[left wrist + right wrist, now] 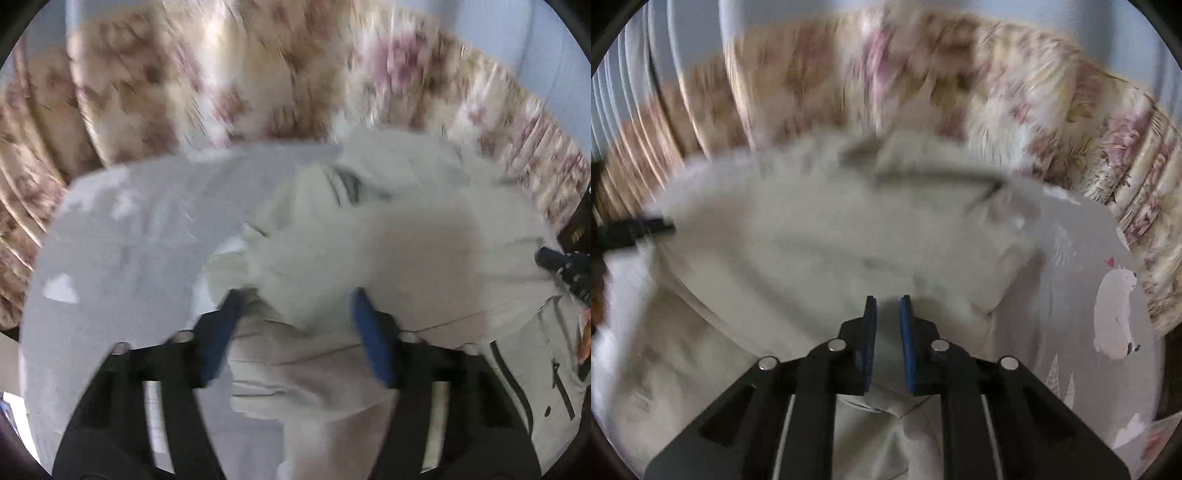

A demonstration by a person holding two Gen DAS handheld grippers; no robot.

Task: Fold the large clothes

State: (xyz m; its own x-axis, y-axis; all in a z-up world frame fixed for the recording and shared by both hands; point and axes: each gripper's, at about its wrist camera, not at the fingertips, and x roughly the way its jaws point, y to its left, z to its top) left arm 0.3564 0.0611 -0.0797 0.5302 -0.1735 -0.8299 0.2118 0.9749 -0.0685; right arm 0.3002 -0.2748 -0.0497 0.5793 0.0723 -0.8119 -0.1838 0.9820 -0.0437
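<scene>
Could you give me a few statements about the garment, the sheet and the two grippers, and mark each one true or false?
1. The garment is a pale cream colour. True.
2. It lies on a bare wooden table. False: it lies on a grey sheet printed with white animals.
3. The left gripper has its fingers spread, with garment cloth between them. True.
4. The right gripper stands wide open. False: its blue pads are drawn close together over the garment.
5. The cushions behind are plain black. False: they are floral, in beige and pink.
</scene>
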